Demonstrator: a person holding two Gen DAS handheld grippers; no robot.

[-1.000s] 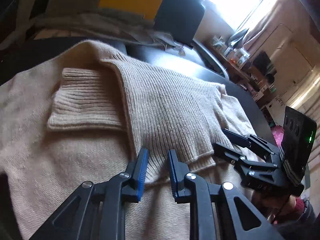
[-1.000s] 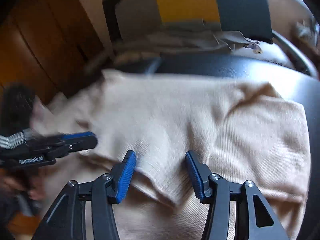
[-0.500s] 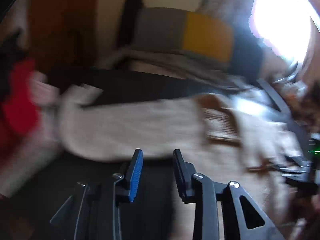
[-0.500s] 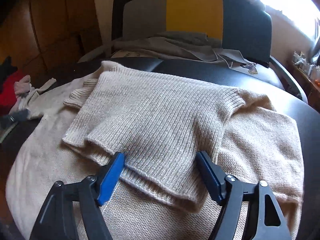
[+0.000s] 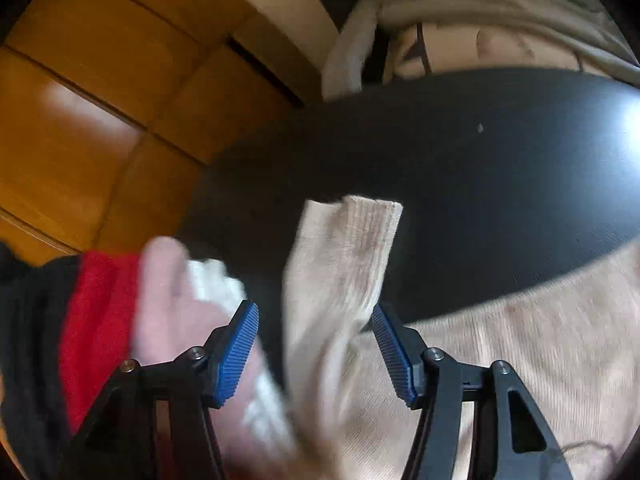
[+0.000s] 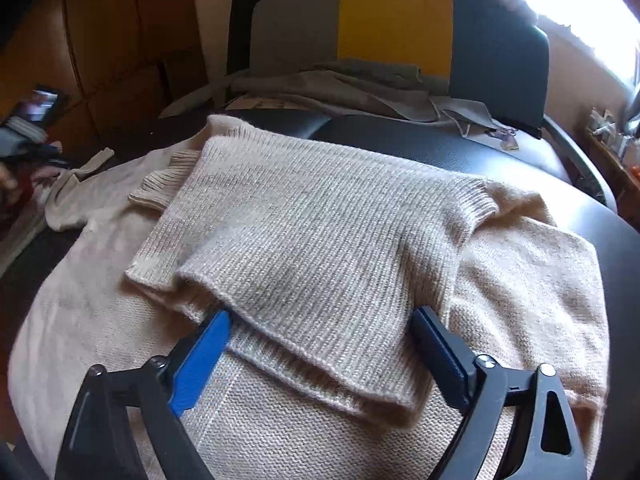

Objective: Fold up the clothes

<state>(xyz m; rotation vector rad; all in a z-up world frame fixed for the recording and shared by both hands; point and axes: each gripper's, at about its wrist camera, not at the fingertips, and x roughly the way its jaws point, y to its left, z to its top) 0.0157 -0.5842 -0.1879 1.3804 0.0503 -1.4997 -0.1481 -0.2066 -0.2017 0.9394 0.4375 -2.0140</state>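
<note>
Beige sweater (image 6: 320, 248) lies partly folded across a black table (image 6: 500, 152). Its loose sleeve (image 5: 340, 264) reaches to the table's left edge, sitting between the spread fingers of the left gripper (image 5: 316, 344). At the near edge, the right gripper (image 6: 320, 356) is wide open around the folded flap.

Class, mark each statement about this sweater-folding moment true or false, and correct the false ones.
1. The beige sweater lies on a dark table. True.
2. The right gripper is shut. False: its jaws stand wide open over the folded sleeve.
3. The other sleeve lies between the open fingers of the left gripper. True.
4. The chair behind the table is all red. False: its back is grey, yellow and dark blue.
</note>
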